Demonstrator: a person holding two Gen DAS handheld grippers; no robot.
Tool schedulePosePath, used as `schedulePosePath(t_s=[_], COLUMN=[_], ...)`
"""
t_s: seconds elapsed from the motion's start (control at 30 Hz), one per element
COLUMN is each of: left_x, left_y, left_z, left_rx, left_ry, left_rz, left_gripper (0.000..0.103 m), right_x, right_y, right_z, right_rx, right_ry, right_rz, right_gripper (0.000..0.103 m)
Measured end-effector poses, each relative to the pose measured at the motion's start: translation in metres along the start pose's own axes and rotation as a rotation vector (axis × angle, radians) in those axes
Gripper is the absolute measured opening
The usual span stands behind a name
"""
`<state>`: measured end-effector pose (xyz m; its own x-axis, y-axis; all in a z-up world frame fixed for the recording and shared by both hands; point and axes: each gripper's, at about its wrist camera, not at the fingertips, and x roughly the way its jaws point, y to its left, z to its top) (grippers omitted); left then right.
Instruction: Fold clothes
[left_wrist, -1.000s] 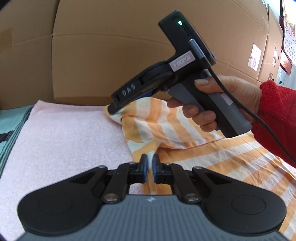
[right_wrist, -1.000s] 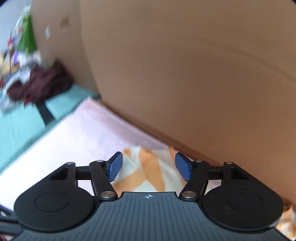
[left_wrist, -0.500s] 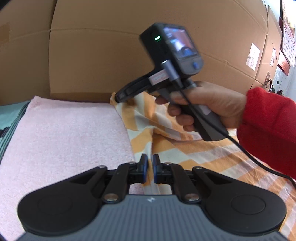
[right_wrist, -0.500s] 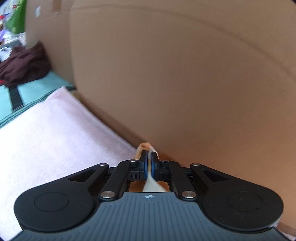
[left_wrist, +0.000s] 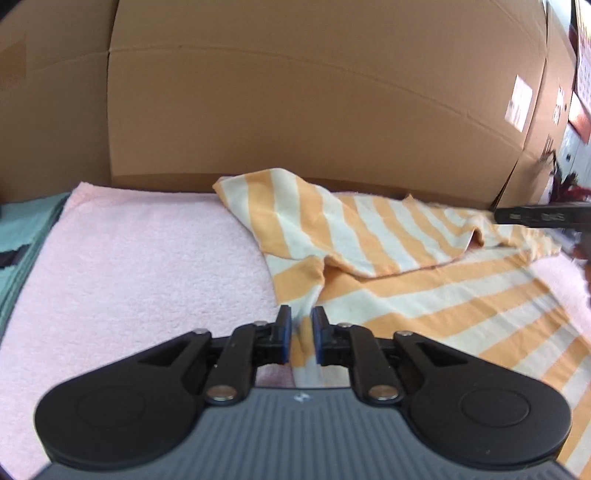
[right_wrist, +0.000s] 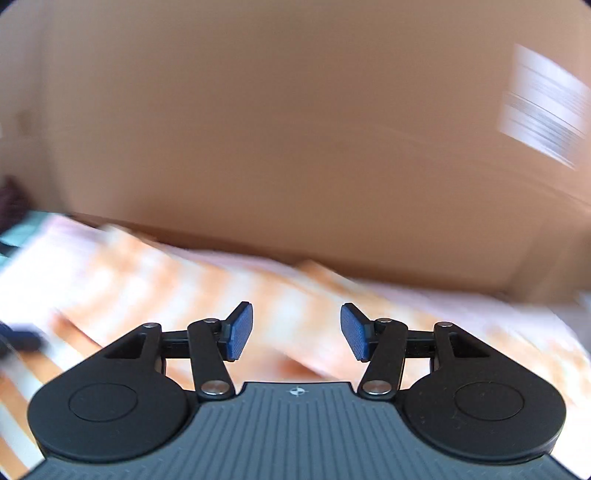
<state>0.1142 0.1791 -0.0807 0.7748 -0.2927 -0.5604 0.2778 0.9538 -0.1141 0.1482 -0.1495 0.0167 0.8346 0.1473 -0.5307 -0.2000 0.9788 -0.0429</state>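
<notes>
An orange-and-white striped garment (left_wrist: 369, 258) lies on a pink towel (left_wrist: 140, 266), with one part folded over toward the right. My left gripper (left_wrist: 301, 325) sits at the garment's left edge, its jaws a small gap apart with the cloth's edge between them. My right gripper (right_wrist: 296, 326) is wide open and empty above the garment (right_wrist: 184, 288), which is blurred in that view. The right gripper's body (left_wrist: 543, 216) shows at the far right of the left wrist view.
Tall cardboard boxes (left_wrist: 295, 110) stand right behind the towel. A teal mat (left_wrist: 22, 236) lies to the left of the towel. A white label (right_wrist: 543, 118) is on the box at right.
My right gripper let go of the garment's corner, opened wide and swung away to the right. The folded part now lies flat. My left jaws have parted slightly.
</notes>
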Motion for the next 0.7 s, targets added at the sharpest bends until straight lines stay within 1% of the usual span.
schedulePosePath(t_s=[0.07,0.1,0.17,0.23,0.3,0.37,0.4,0.47,0.53,0.57,0.6,0.63,0.67,0.7], left_x=[-0.008,-0.015,-0.034,-0.056,-0.079,-0.099,-0.107,-0.122,-0.130,-0.131,-0.132,-0.133,-0.134,-0.133], left_y=[-0.013,-0.020,-0.028,-0.031,-0.029,-0.022,-0.021,-0.023,-0.026,-0.030,-0.034,-0.038,-0.043,-0.047], left_z=[-0.006,-0.011,-0.023,-0.036,-0.051,-0.063,-0.068,-0.076,-0.084,-0.087,-0.090,-0.093,-0.096,-0.095], left_rx=[0.063,0.080,0.078,0.048,-0.011,-0.071,-0.081,-0.067,-0.056,-0.042,-0.028,-0.014,0.000,0.011], left_ry=[0.015,0.017,0.017,0.012,0.004,0.011,0.016,0.025,0.043,0.038,0.033,0.027,0.022,0.020], left_rz=[0.066,0.083,0.096,0.117,0.137,0.156,0.172,0.221,0.234,0.240,0.246,0.251,0.257,0.265], left_gripper=[0.014,0.014,0.016,0.020,0.029,0.030,0.030,0.030,0.031,0.032,0.038,0.048,0.052,0.053], right_x=[-0.011,-0.012,-0.011,-0.008,-0.003,0.005,0.009,0.019,0.031,0.037,0.041,0.045,0.050,0.051], right_y=[-0.042,-0.063,-0.099,-0.120,-0.126,-0.115,-0.102,-0.085,-0.076,-0.073,-0.074,-0.075,-0.076,-0.075], right_z=[-0.022,-0.029,-0.039,-0.044,-0.043,-0.038,-0.037,-0.032,-0.028,-0.028,-0.028,-0.028,-0.028,-0.031], right_rx=[0.066,0.125,0.258,0.345,0.374,0.366,0.352,0.300,0.219,0.188,0.168,0.168,0.169,0.183], right_ry=[0.010,0.020,0.045,0.058,0.049,0.040,0.033,0.010,-0.022,-0.026,-0.026,-0.017,-0.009,-0.002], right_rz=[-0.103,-0.108,-0.078,-0.029,0.012,0.052,0.032,-0.090,-0.163,-0.164,-0.173,-0.173,-0.172,-0.164], right_gripper=[0.056,0.055,0.052,0.052,0.052,0.052,0.052,0.052,0.052,0.050,0.049,0.047,0.042,0.042])
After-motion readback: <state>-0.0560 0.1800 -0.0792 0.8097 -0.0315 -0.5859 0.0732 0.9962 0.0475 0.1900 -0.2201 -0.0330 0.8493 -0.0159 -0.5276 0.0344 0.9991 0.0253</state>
